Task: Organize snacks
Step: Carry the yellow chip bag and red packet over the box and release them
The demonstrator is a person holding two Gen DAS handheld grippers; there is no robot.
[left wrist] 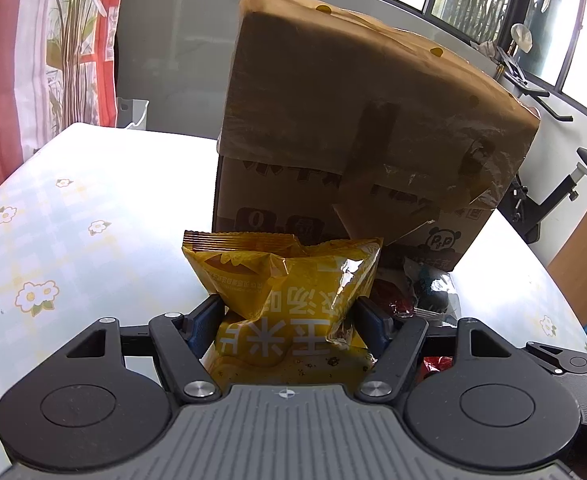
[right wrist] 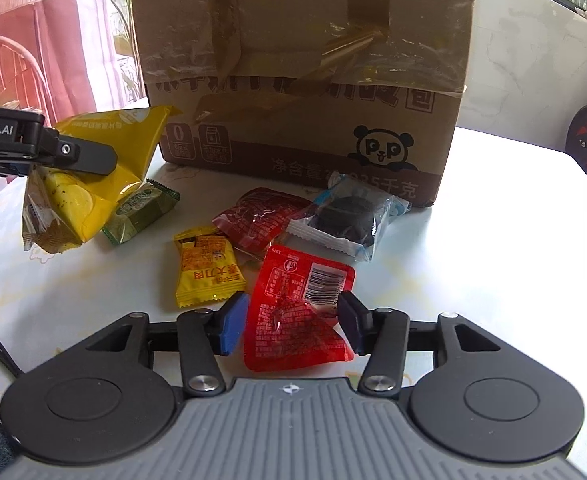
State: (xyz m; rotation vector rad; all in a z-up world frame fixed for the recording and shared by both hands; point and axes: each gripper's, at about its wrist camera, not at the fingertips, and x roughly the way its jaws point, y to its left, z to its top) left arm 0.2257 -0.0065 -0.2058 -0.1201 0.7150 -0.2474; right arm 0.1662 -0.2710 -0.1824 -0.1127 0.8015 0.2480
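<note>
L wrist view: left gripper (left wrist: 289, 316) jaws clamped on yellow snack bag (left wrist: 289, 280), held above table (left wrist: 73, 208), cardboard box (left wrist: 365, 128) behind.
R wrist view: right gripper (right wrist: 291, 322) jaws apart, red packet (right wrist: 299, 312) lying between, pad contact unclear. Small yellow packet (right wrist: 207, 266), green packet (right wrist: 141, 212), dark-red packet (right wrist: 259, 218), dark cake pack (right wrist: 349, 216) scattered on table before box.

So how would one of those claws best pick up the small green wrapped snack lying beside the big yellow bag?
Grip the small green wrapped snack across its narrow middle, coming from above. It lies flat on the table, its long sides mostly free, though the big yellow bag crowds its left end.
</note>
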